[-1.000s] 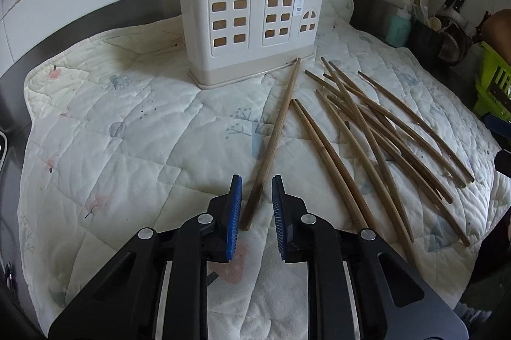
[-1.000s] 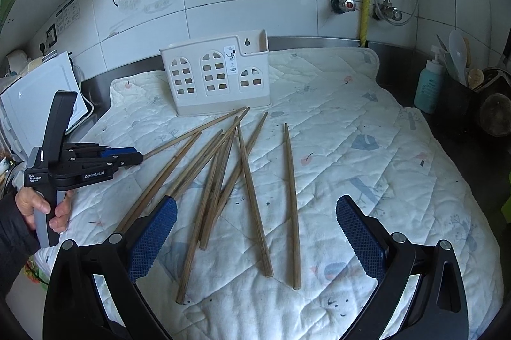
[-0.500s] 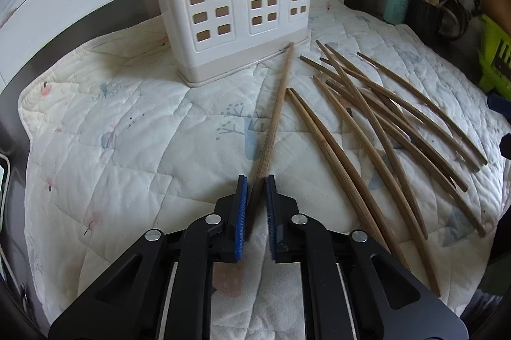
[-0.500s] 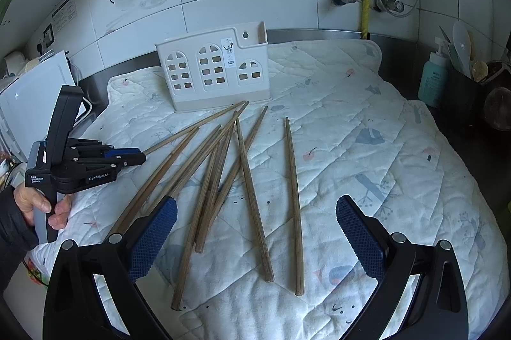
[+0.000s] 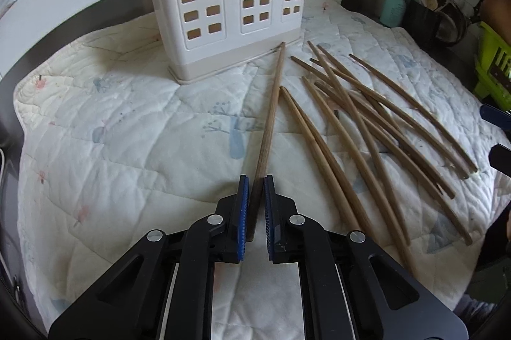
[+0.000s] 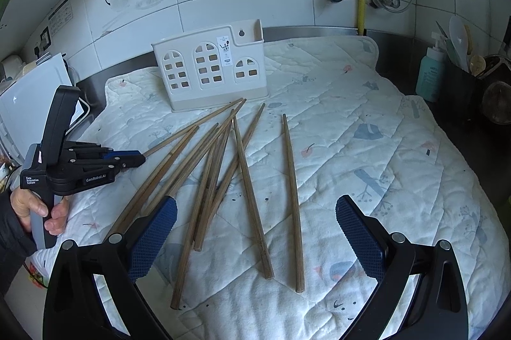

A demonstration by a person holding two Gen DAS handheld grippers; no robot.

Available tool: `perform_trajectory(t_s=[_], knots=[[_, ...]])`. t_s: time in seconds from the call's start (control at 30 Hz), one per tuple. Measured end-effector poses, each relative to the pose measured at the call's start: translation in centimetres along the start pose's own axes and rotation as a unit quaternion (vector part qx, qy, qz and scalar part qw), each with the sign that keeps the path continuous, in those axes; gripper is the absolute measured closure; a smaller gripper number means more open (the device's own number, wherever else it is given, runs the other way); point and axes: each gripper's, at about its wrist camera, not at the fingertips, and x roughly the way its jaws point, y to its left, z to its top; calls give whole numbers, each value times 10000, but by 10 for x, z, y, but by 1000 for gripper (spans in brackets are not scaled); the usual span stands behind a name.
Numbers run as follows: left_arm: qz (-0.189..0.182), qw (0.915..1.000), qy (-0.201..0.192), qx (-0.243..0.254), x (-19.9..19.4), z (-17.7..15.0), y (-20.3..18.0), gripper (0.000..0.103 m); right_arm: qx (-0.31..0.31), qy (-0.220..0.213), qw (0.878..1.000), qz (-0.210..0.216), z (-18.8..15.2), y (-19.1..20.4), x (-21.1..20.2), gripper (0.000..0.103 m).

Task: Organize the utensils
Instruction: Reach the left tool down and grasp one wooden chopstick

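Chopstick [image 5: 270,113] end sits pinched in my left gripper [image 5: 254,206], whose jaws have just closed near the surface's left edge. Next comes lifting it into the holder [image 5: 223,8] at the back edge. My right gripper [image 6: 255,236] gapes wide, empty.

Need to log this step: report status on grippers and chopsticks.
Left gripper jaws just closed on one chopstick. Right gripper open, empty. Other chopsticks loose on quilt; holder unobstructed.
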Motion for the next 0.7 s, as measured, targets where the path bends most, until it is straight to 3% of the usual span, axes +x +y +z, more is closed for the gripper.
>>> perform_trajectory(t_s=[0.27,0.4,0.7], knots=[[-204,9998,51,-35,3,0,2,96,64,-13,10000,2,0,-2,-1,7],[-41,10000,18,72,2,0,-4,96,96,3,10000,13,0,-2,-1,7],[29,9984,-550,-145,-40,-2,-19,97,95,-193,9998,-5,2,-3,-17,7]])
